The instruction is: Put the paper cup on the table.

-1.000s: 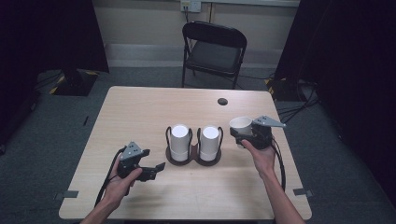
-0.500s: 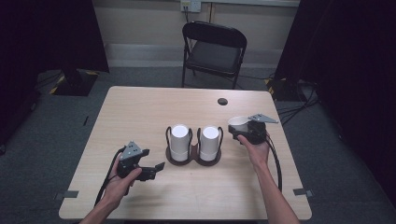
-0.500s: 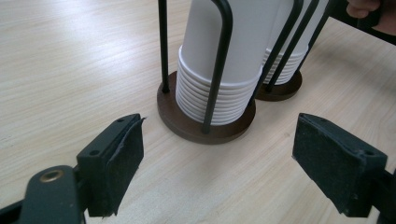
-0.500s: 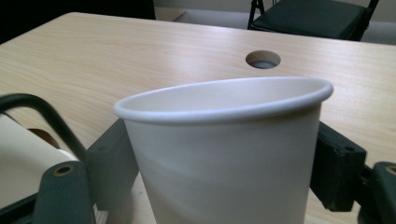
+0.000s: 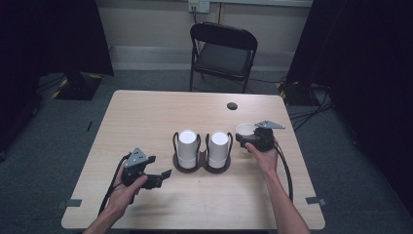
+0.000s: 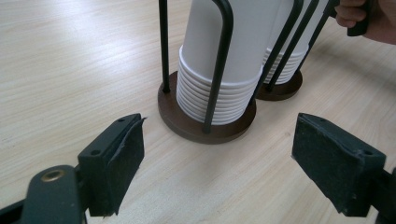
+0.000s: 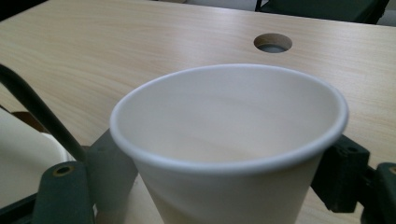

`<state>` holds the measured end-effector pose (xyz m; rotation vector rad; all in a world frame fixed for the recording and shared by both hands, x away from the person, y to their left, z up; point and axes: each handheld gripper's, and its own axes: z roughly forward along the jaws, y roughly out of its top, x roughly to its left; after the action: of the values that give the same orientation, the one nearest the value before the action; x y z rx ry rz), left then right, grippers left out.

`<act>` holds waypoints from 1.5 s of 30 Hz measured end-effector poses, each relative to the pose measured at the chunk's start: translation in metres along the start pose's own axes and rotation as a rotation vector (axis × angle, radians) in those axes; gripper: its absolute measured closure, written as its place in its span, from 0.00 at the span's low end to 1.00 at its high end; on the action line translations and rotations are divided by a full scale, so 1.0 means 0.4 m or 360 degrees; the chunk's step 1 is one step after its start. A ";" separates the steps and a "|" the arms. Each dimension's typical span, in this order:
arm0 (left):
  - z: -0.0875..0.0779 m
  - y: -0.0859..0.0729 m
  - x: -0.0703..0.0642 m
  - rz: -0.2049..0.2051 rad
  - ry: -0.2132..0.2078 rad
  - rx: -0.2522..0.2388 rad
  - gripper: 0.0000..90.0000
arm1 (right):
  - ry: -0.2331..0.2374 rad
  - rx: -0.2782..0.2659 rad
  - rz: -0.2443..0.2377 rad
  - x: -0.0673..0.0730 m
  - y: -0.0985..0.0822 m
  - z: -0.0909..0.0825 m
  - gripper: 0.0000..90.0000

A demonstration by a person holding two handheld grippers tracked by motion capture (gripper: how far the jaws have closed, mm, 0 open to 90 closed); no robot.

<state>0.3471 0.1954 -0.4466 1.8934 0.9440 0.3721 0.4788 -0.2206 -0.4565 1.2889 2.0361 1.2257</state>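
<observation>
White paper cup [image 7: 229, 140] sits upright between the right claw [image 5: 249, 136], jaws opening.

The high view looked forward and down over the bench [image 5: 146, 117]; both gripper views sat low, close by the cup rack [image 5: 201, 165] [image 6: 205, 126], shared.
</observation>
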 end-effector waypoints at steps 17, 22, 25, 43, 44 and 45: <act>-0.003 0.000 0.004 -0.0012 0.0010 -0.0011 0.19 | -0.0013 0.0077 -0.0006 -0.008 -0.025 -0.005 0.24; -0.005 0.000 0.011 -0.0032 0.0023 -0.0020 0.19 | -0.0014 0.0103 0.0002 -0.010 -0.032 -0.011 0.22; -0.006 0.001 0.012 -0.0032 0.0025 -0.0016 0.19 | -0.0004 0.0110 0.0021 -0.012 -0.035 -0.014 0.20; -0.012 0.004 0.021 -0.0064 0.0023 0.0006 0.18 | -0.0034 0.0186 0.0059 -0.007 -0.052 -0.056 0.17; -0.012 0.004 0.021 -0.0067 0.0027 0.0001 0.18 | -0.0037 0.0187 0.0058 -0.006 -0.052 -0.058 0.17; -0.012 0.004 0.022 -0.0068 0.0030 0.0000 0.18 | -0.0029 0.0188 0.0060 -0.004 -0.052 -0.062 0.17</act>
<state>0.3508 0.2044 -0.4440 1.8695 0.9954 0.3651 0.4512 -0.2367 -0.4618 1.3930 2.1077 1.1201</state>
